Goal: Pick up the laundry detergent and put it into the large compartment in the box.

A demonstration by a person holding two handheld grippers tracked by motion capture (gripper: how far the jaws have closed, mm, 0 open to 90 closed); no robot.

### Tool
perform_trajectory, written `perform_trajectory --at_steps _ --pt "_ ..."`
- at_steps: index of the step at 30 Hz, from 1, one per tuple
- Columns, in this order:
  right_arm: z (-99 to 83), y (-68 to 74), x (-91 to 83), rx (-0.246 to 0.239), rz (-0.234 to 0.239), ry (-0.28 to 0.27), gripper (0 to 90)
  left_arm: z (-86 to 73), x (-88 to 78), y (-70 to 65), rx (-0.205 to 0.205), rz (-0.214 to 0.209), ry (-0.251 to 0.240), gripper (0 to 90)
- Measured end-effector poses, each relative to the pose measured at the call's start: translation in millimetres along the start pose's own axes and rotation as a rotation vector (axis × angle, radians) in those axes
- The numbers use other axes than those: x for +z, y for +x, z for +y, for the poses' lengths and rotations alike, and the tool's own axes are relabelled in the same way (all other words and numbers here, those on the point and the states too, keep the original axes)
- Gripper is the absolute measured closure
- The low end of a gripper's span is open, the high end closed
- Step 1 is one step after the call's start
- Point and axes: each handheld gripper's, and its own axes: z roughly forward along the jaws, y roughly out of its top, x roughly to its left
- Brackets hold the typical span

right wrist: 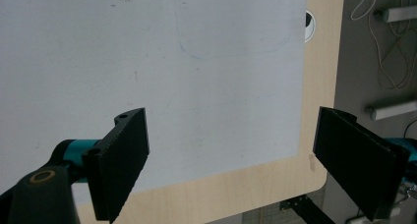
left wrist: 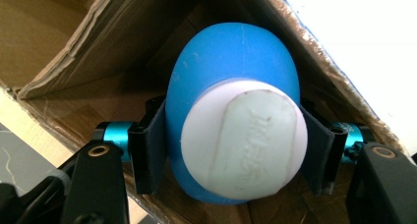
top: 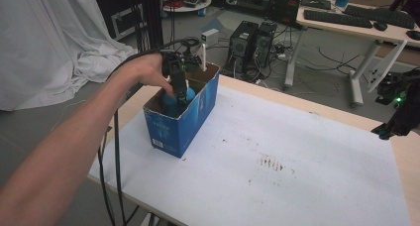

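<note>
We find the left tool (left wrist: 231,150) clamped across a blue bottle (left wrist: 231,76) inside the blue carton (top: 184,118) at the tabletop's (top: 297,176) left edge. We advise a vertical path, clear of the flaps. The left gripper view confirms pad contact; farther off, the right tool (right wrist: 231,160) hangs apart, empty.

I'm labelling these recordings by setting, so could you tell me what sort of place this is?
Most likely a lab or workshop: desktop computer towers stand on the floor amid loose cables, keyboards lie on a desk behind, and a white backdrop sheet hangs at the left of the work table.
</note>
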Motion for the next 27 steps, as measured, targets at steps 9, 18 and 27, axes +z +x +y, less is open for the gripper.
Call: perform_trajectory --at_steps 9,18,27 --pt "1.4 1.3 -0.3 0.0 0.001 0.001 12.9 2.5 0.1 -3.5 0.007 0.004 0.006 36.9" --pt "1.1 1.8 -0.1 0.003 0.006 0.002 12.9 2.1 1.0 -2.5 0.006 0.004 0.011 33.8" --pt "2.4 2.1 0.8 -0.002 0.01 0.003 12.9 0.6 0.6 -0.7 -0.007 0.002 0.0 27.0"
